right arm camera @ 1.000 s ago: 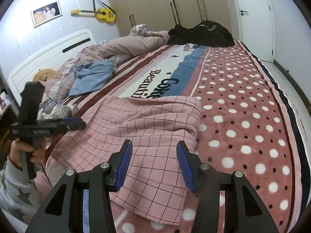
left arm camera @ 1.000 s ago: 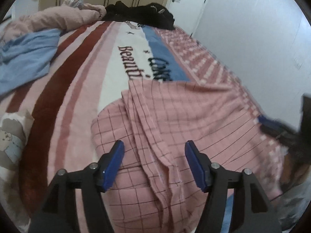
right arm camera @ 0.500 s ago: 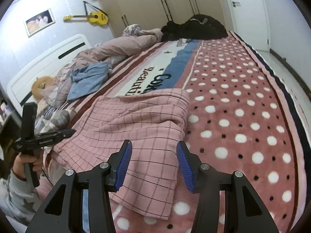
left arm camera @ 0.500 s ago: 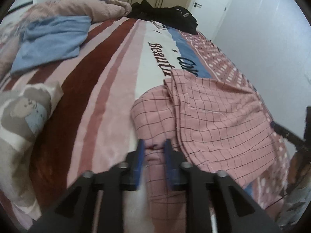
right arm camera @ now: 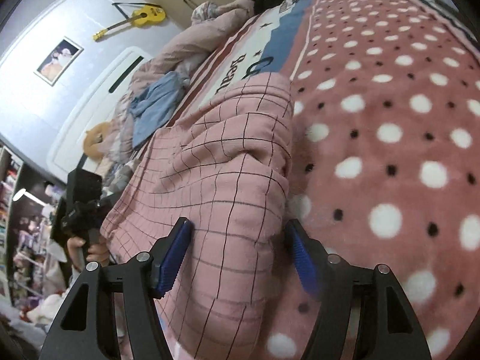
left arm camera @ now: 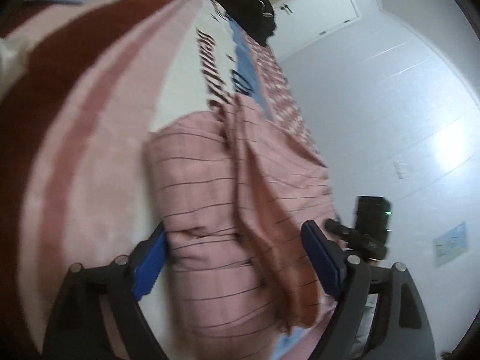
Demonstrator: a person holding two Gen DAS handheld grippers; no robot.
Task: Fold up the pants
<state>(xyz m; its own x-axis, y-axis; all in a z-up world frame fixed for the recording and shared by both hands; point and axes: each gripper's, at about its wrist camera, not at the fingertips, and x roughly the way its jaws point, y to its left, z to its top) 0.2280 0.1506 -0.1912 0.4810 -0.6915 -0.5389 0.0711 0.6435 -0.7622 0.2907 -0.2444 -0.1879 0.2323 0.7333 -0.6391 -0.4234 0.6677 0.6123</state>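
Observation:
The pink checked pants (left arm camera: pixel 216 210) lie folded on the bed blanket (right arm camera: pixel 390 120), their near end bunched into ridges. In the blurred left wrist view my left gripper (left arm camera: pixel 234 261) straddles that near end; its jaws are opening wide, and the cloth lies between the blue pads without being pinched. My right gripper (right arm camera: pixel 237 255) straddles the pants (right arm camera: pixel 228 165) along their right folded edge. Its jaws are opening too, with fabric between them and no pinch. Each view shows the other gripper at the side, right gripper (left arm camera: pixel 354 237) and left gripper (right arm camera: pixel 81 210), held by a hand (right arm camera: pixel 93 249).
A blue garment (right arm camera: pixel 156 105) and a rumpled pink duvet (right arm camera: pixel 192 48) lie toward the headboard (right arm camera: pixel 99 102). Black clothes (left arm camera: pixel 249 9) are piled at the far end of the bed. The white wall (left arm camera: pixel 405 105) and door (left arm camera: pixel 318 9) run along the bed's right side.
The left jaws narrowed over a fold, then spread wide as the gripper rolled and dropped closer. The right gripper sank toward the pants' edge and its jaws widened. The cloth looks more bunched.

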